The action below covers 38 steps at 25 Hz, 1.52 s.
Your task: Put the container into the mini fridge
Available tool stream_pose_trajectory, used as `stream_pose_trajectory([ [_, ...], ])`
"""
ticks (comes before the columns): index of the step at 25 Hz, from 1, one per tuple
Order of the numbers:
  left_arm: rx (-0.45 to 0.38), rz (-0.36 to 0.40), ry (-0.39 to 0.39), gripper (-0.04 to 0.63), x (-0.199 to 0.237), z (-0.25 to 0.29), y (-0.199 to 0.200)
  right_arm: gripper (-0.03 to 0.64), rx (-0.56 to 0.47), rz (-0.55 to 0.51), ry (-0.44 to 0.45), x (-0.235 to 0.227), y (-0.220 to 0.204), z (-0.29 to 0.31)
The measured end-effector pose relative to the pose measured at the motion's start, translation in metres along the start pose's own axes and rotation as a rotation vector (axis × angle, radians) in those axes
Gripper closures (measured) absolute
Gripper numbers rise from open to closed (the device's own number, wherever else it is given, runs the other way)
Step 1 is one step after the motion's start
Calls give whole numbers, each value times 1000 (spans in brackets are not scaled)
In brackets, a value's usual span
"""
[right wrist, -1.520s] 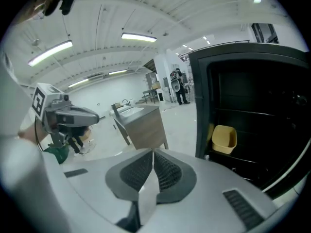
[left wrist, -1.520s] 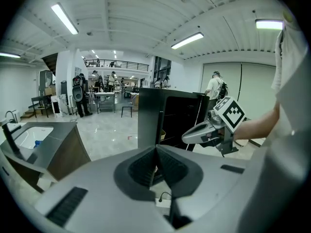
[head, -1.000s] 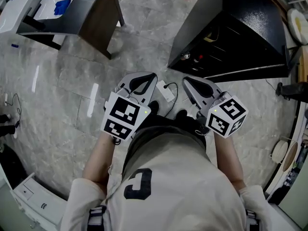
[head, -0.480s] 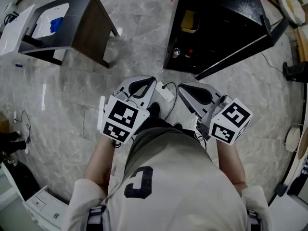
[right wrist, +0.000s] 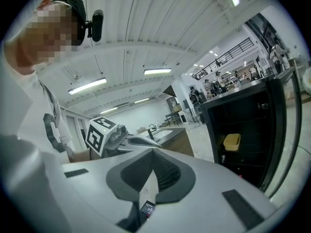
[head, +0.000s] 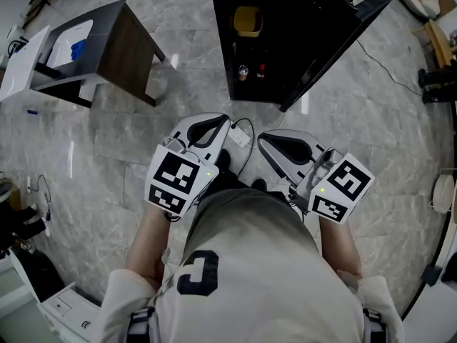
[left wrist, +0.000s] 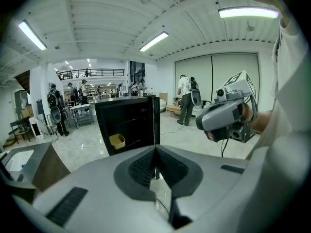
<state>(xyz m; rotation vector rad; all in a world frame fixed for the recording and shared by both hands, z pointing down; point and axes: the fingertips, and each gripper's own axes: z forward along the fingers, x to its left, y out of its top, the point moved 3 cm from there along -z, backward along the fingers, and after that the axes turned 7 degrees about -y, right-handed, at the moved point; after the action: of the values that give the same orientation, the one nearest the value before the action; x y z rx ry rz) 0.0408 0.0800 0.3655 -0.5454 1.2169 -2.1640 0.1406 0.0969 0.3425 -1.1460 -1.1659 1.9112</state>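
**A:** Nearest items, condition?

**B:** Left tool (left wrist: 155, 152): jaws pressed together, nothing between them. Right tool (right wrist: 152, 152): the same, closed and empty. Both are held close in front of the person's body, above the marble floor (head: 107, 141).

**A:** Further out?

**B:** Desk (head: 125, 41), off to the left, well apart from everything else. Mini fridge (head: 307, 27), straight ahead, with its door (head: 325, 56) swung open.

**A:** Container, location?

**B:** Yellow container (head: 247, 21), on an upper shelf inside the fridge. Two small bottles (head: 243, 72) stand on the shelf below.

**A:** Handling notes?

**B:** By appearance it is a small open tub, probably light, stiff plastic. The smooth walls may slip. Best hold is one side wall at the rim, one jaw inside and one outside. It seems already stowed.
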Motion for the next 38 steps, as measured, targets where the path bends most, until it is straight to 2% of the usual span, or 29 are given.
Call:
stream_pose_trajectory([
  [6,1,-54,85,538,-37,-21,-13,588,12,23,95,20,-17,-26],
  [10,-1,-122,131,538,-35,-43,-23,588,27,19,152,35,-17,-19],
  [14,-4,-135,151,537,-27,-58,-25,588,19,20,164,43,-12,-10],
  [23,-17,-144,125,538,1,-72,-39,588,29,-15,162,59,-2,31],
  [28,-30,-139,91,538,21,-75,-41,588,45,-34,128,63,1,49],
  [33,-32,-101,73,538,39,-75,-37,588,61,-43,90,57,1,65],
  [38,-33,-91,62,538,61,-81,-37,588,64,-42,96,61,4,88],
])
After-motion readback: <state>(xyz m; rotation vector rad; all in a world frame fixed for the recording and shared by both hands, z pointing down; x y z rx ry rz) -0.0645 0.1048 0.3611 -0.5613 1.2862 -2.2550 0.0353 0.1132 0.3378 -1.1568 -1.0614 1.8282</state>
